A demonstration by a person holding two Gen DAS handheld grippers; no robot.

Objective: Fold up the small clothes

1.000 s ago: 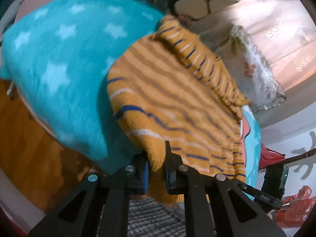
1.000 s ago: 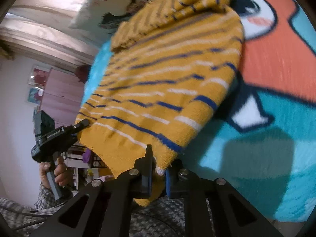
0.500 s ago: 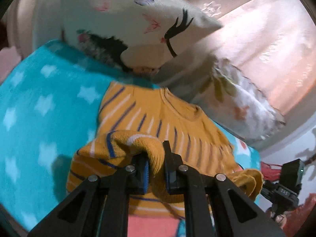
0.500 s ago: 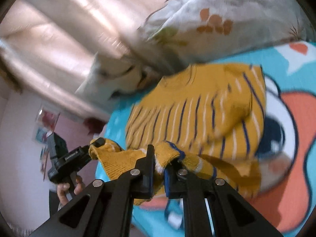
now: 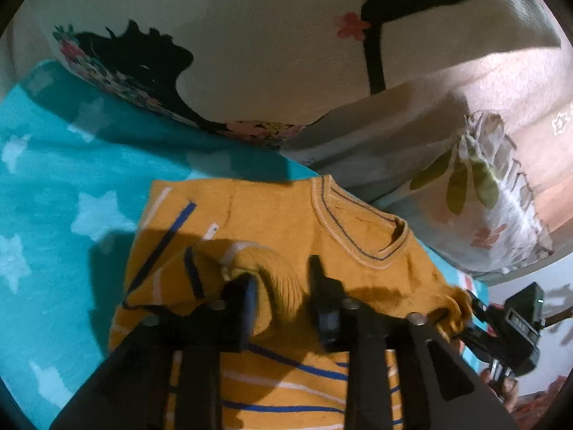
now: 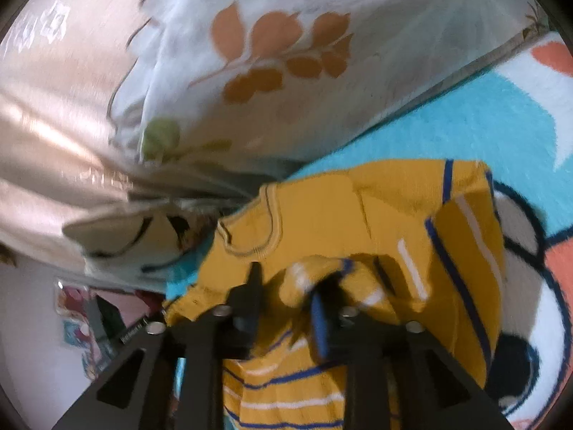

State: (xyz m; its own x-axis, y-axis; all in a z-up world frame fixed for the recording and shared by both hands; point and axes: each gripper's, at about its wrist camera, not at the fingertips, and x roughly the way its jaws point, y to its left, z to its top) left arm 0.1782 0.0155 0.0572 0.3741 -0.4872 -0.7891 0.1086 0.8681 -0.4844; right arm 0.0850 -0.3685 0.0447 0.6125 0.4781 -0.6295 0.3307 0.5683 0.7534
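Sweater: the yellow striped sweater (image 5: 272, 222) lies on the teal blanket (image 5: 53, 186) of the bed, filling the lower middle of both frames, neckline toward the pillows.
Fold so far: the striped bottom part is doubled up over the chest, hem corners bunched just short of the collar (image 5: 361, 229); I'd say the bottom-to-top fold is all but laid.
Left gripper (image 5: 283, 297): jaws opening, with a roll of hem resting between them against the left jaw and clear of the right one; not clamped any more.
Right gripper (image 6: 286, 294): jaws opening too, the other hem corner loose between them, touching only the right jaw; this view is blurred.
Still to do: by my reckoning, pulling both grippers clear, flattening the bunched hem, and perhaps a sideways fold; the sleeves look tucked already, though I can't be sure.
Around it: a bird-print pillow (image 5: 286, 36) at the top of the left view, a leaf-print pillow (image 6: 304, 53) at the top of the right one.
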